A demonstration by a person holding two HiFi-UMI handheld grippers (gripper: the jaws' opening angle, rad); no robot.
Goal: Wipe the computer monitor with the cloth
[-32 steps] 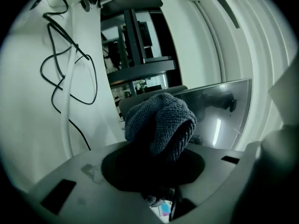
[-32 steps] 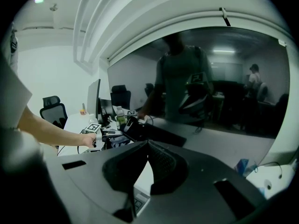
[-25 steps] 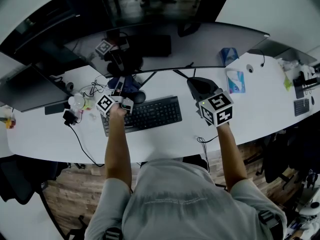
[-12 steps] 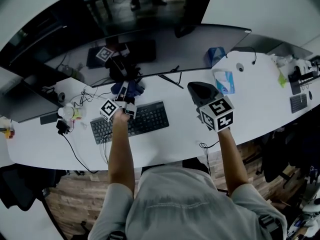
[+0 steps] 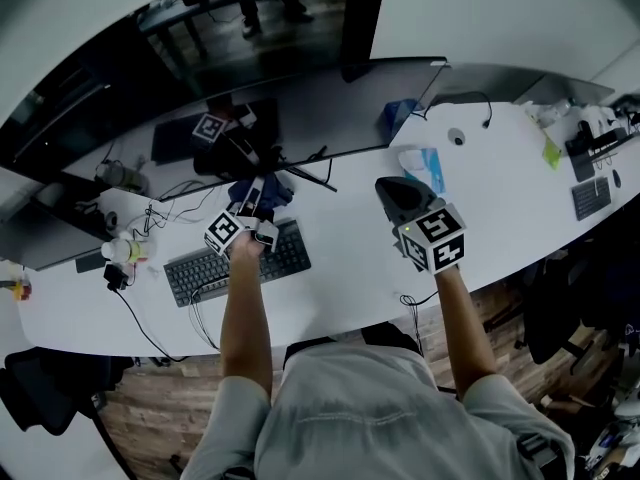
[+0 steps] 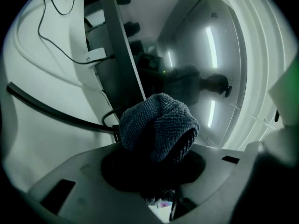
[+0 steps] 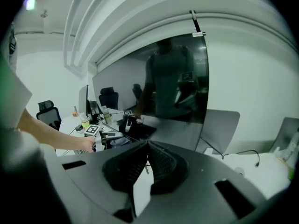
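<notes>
Since a second ago the left gripper (image 5: pixel 252 198) has travelled along the lower edge of the wide, curved, dark-screened computer monitor (image 5: pixel 330 98). It was over the left part of the flat black keyboard (image 5: pixel 200 268) and now sits past that keyboard's right end. The head view has swung as well, so the whole white curved desk (image 5: pixel 340 268) lies further left in the picture. The right gripper (image 5: pixel 398 193) has kept its place in front of the person.

The left gripper's jaws are clenched on the blue-grey cloth (image 6: pixel 156 125). It is a knobbly, looped fabric bunched into a rounded hood that bulges out past the jaw tips. The cloth is held up at the bottom of the glossy screen, which mirrors strip lights and a dim figure (whether fabric actually meets glass cannot be told). In the head view the cloth hangs just above the thin dark legs of the monitor stand (image 5: pixel 310 173).

The right gripper's ribbed black jaws are pressed together at their tips with nothing between them, and they hover over bare desk.

A pale blue tissue pack (image 5: pixel 422 163) lies just beyond the right gripper. Loose black cables (image 5: pixel 130 308) trail off the desk's front edge left of the keyboard, and thin wires tangle near the monitor's left part.
</notes>
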